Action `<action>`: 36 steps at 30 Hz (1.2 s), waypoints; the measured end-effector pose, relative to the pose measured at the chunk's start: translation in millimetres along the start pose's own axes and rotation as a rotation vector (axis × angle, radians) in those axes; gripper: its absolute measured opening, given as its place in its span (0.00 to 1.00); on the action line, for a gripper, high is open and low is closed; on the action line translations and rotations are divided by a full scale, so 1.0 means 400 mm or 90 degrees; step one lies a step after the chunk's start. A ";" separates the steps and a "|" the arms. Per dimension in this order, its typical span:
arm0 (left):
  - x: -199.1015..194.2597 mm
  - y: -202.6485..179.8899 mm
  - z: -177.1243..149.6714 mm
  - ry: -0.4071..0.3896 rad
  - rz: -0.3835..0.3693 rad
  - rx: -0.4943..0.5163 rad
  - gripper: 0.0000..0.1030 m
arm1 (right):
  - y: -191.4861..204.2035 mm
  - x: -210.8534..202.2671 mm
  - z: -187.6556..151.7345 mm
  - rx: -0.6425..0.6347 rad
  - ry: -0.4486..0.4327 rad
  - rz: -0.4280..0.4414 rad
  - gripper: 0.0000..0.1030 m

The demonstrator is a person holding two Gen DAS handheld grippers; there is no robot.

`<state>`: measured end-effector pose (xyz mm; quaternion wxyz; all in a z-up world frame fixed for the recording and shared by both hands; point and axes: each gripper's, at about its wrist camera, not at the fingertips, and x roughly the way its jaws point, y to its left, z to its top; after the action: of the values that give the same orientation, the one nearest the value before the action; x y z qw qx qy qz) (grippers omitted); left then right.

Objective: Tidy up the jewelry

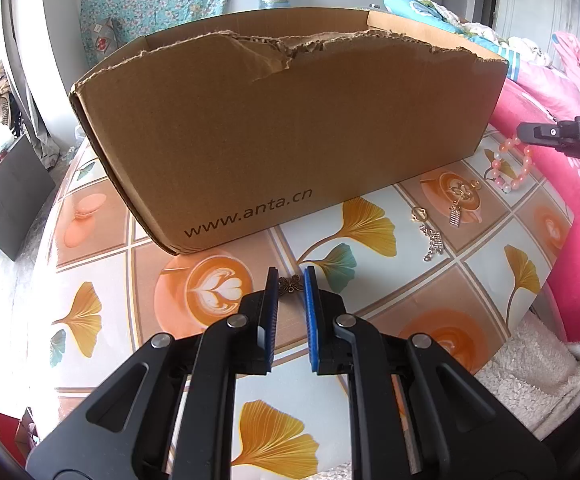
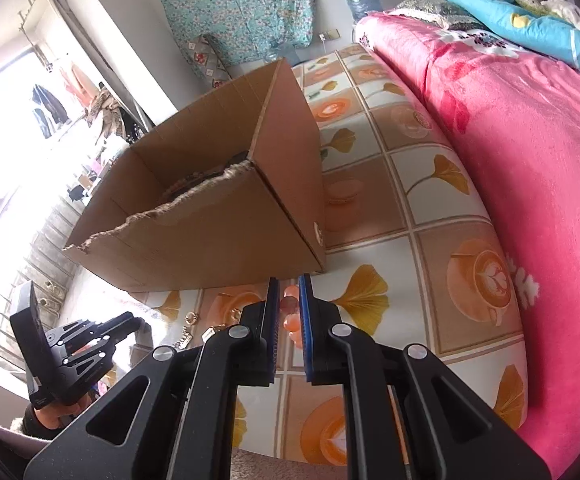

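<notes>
In the left wrist view my left gripper [image 1: 290, 284] is shut on a small bronze butterfly charm [image 1: 291, 285], low over the patterned tablecloth [image 1: 217, 400]. It is in front of the torn cardboard box [image 1: 290, 140]. My right gripper [image 2: 289, 300] is shut on a pink bead bracelet [image 2: 292, 322]. From the left wrist view that bracelet [image 1: 510, 166] hangs from the right gripper [image 1: 524, 134] just right of the box. Gold earrings [image 1: 456, 212], a ring [image 1: 418, 213] and a silver chain [image 1: 432, 242] lie on the cloth between the grippers.
The box [image 2: 209, 220] stands open-topped, its near wall torn low. A pink blanket [image 2: 530, 160] rises along the table's right side, and a white fleece cloth [image 1: 530, 364] lies at the front right corner. The table edge drops off on the left.
</notes>
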<state>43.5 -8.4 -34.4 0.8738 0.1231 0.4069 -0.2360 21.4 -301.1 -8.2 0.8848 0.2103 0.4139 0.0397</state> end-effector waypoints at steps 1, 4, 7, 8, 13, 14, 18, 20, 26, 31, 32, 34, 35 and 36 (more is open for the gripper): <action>0.000 0.000 0.000 0.000 0.000 0.000 0.11 | -0.011 0.007 -0.003 0.004 0.005 -0.021 0.10; 0.000 0.000 0.000 0.001 0.000 0.001 0.11 | -0.019 0.012 -0.010 0.000 0.008 -0.044 0.11; 0.001 -0.001 0.000 0.001 0.001 0.001 0.11 | 0.005 0.010 -0.015 -0.031 -0.002 -0.038 0.12; 0.001 -0.001 0.000 0.001 0.001 0.002 0.11 | 0.020 0.011 -0.020 -0.048 -0.004 -0.035 0.16; 0.001 0.000 0.001 0.001 0.002 0.001 0.11 | 0.097 0.053 -0.048 -0.127 0.022 -0.025 0.24; 0.001 0.000 0.000 0.001 0.002 0.000 0.11 | 0.110 0.065 -0.055 -0.142 0.028 -0.031 0.24; 0.001 -0.001 0.001 0.001 0.002 0.001 0.11 | 0.138 0.093 -0.070 -0.186 0.036 -0.063 0.24; 0.001 0.000 0.001 0.000 0.001 0.001 0.11 | 0.143 0.101 -0.069 -0.197 0.037 -0.070 0.24; 0.001 0.000 0.002 -0.002 0.000 0.001 0.11 | 0.148 0.128 -0.067 -0.220 0.053 -0.081 0.24; 0.001 0.003 0.001 -0.003 0.000 0.001 0.11 | 0.151 0.139 -0.071 -0.236 0.054 -0.089 0.21; 0.001 0.002 0.002 -0.003 0.000 0.002 0.11 | 0.152 0.140 -0.071 -0.238 0.054 -0.089 0.20; 0.001 0.004 0.001 -0.003 0.000 0.002 0.11 | 0.152 0.141 -0.072 -0.242 0.053 -0.087 0.15; 0.002 0.003 0.001 -0.003 0.000 0.002 0.11 | 0.150 0.141 -0.071 -0.240 0.054 -0.082 0.12; 0.002 0.002 0.002 -0.003 0.000 0.002 0.11 | 0.150 0.141 -0.071 -0.239 0.054 -0.080 0.12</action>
<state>45.0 -8.2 -34.5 0.8748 0.1238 0.4044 -0.2365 43.2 -223.2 -40.3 0.8908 0.0133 0.4487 0.0698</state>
